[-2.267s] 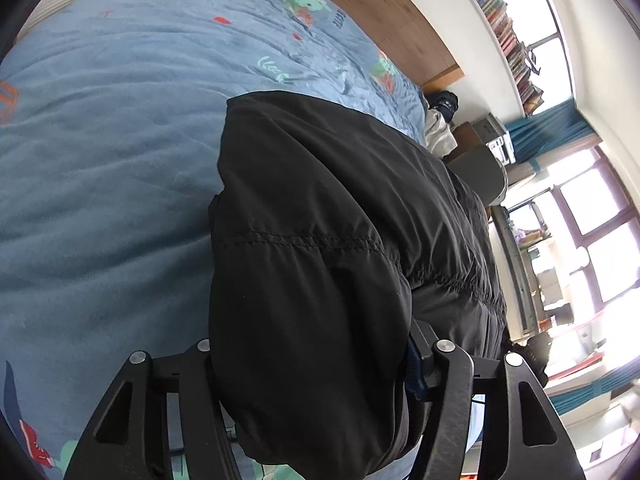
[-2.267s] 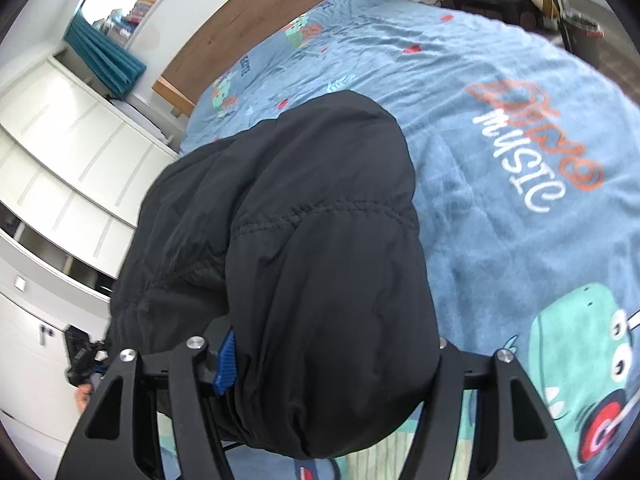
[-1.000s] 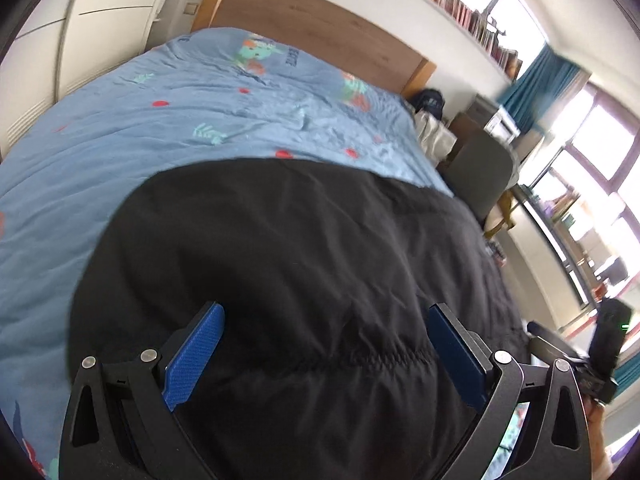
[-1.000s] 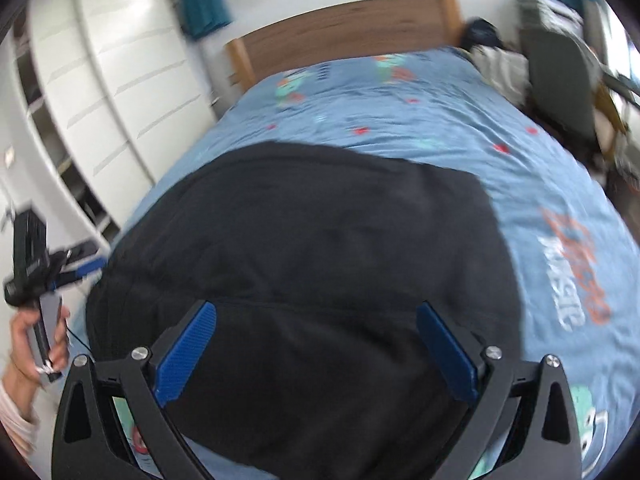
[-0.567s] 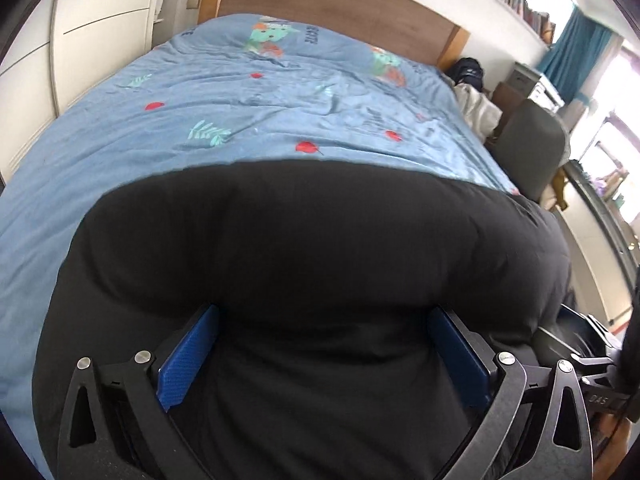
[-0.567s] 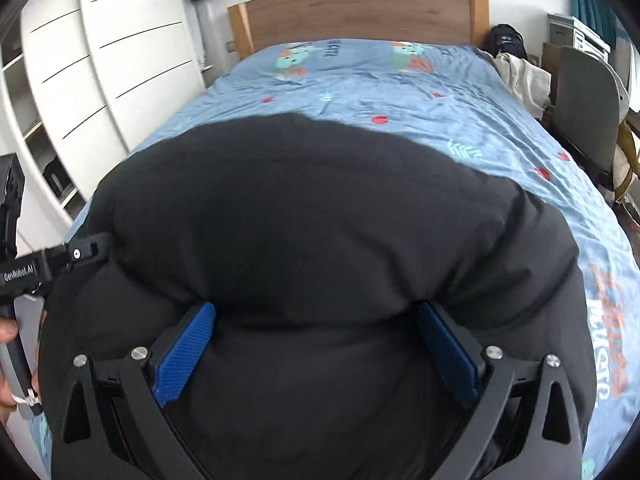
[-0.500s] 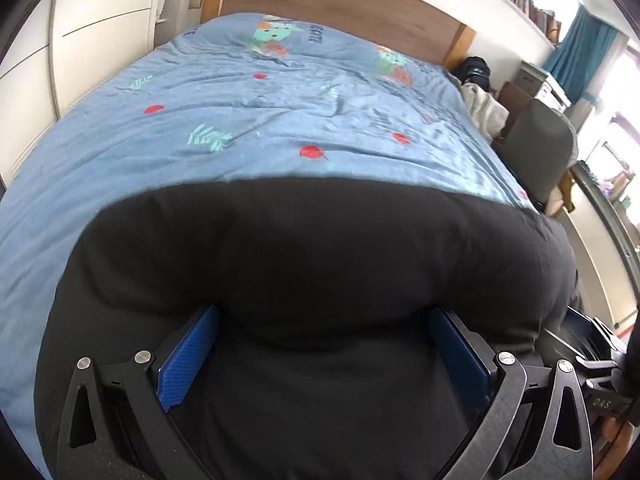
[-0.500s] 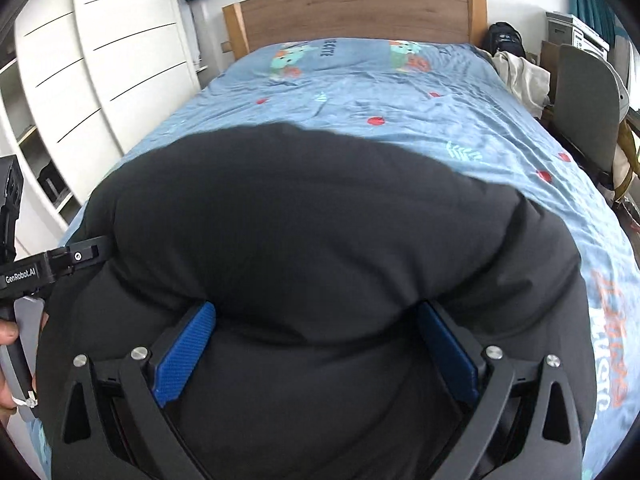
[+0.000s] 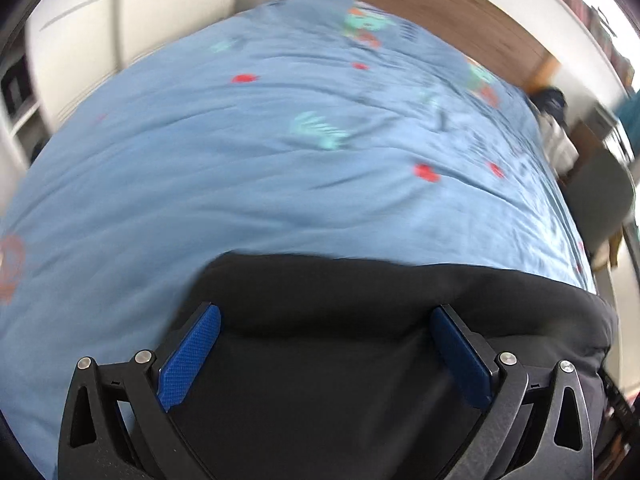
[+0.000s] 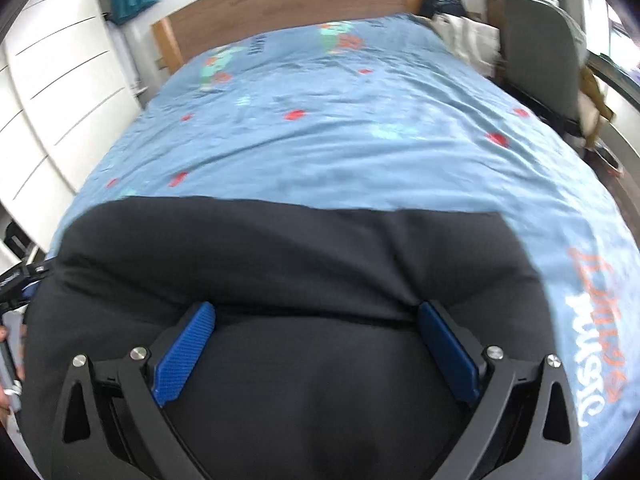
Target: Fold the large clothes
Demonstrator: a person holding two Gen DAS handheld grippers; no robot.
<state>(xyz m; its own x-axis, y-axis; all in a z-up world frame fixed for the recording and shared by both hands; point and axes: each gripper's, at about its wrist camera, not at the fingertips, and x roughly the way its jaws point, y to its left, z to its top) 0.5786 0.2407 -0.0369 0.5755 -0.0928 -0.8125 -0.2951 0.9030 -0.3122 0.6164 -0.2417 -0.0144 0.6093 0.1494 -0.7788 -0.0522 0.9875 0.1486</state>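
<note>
Both the left gripper (image 9: 326,326) and right gripper (image 10: 316,316) are held wide open, gripping nothing, above a black coat (image 10: 280,248) laid on the bed (image 10: 360,140).

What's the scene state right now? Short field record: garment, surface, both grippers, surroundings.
garment: black padded jacket, lying folded on the bed
surface: blue printed duvet
left gripper: open, jaws wide over the jacket, nothing held
right gripper: open, jaws wide over the jacket, nothing held
headboard: wooden, at the far end
chair: grey, beside the bed's right edge
wardrobe: white, along the bed's left side
image quality: motion blur in both views
</note>
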